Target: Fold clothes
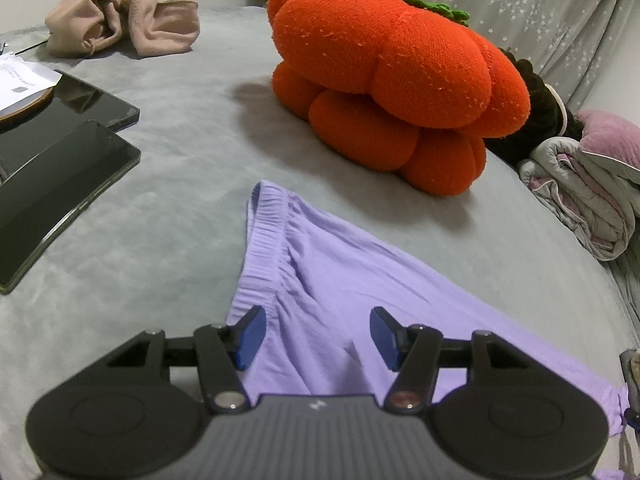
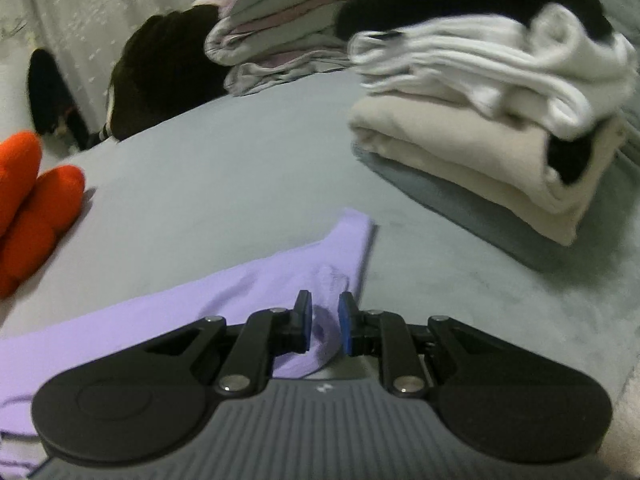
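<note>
A lilac garment (image 1: 340, 272) with an elastic waistband lies flat on the grey bed cover (image 1: 168, 248). My left gripper (image 1: 318, 336) hovers over its waistband end, open, with the fabric under its blue pads (image 1: 250, 336) and nothing between them. In the right wrist view the other end of the lilac garment (image 2: 240, 292) tapers to a narrow corner. My right gripper (image 2: 324, 328) is there, its pads (image 2: 346, 328) drawn close with a bunched fold of lilac fabric pinched between them.
A big orange pumpkin plush (image 1: 392, 72) sits just beyond the garment. Two dark tablets (image 1: 60, 184) lie at the left, with a crumpled beige garment (image 1: 124, 20) at the back left. A stack of folded clothes (image 2: 500, 120) stands at the right, and a folded quilt (image 1: 588, 192) behind.
</note>
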Demonstrator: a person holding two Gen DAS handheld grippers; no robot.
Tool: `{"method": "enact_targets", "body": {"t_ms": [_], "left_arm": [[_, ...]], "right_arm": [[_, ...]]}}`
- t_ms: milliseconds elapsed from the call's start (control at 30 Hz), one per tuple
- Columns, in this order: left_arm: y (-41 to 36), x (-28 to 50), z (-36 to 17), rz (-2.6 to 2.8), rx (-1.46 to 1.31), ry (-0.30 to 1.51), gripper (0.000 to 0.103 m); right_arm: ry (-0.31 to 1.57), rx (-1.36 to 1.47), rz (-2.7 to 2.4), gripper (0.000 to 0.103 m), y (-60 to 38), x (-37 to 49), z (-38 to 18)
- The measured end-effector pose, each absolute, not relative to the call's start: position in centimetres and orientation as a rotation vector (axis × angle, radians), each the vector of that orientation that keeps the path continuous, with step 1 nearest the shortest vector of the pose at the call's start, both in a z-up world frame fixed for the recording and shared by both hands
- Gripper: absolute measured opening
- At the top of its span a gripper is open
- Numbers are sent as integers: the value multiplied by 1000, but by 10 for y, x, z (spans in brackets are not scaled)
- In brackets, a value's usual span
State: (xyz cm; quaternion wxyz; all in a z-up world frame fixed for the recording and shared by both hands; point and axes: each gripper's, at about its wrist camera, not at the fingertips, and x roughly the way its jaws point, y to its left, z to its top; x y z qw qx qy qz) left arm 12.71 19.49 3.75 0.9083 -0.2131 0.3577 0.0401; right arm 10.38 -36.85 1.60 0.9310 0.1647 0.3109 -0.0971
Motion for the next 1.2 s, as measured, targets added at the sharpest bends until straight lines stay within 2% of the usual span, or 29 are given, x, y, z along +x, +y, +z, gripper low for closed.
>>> {"method": "enact_targets", "body": {"t_ms": [300,667,800,1133,1200], "left_arm": [[195,127,38,83,-451,740,59],[195,127,37,82,-441,743,59],[194,127,37,84,-433,745,59],[194,128,36,83,-427,748,59],[193,128,36,83,-424,748,59]], "right_arm": [[643,194,-75,20,-348,105,21],[595,160,-196,20,-372,116,7],[590,105,-200,27,-366,119,2],[586,-71,-218,28,-346,124,1],[590,-98,-220,17,-343,126,0]]}}
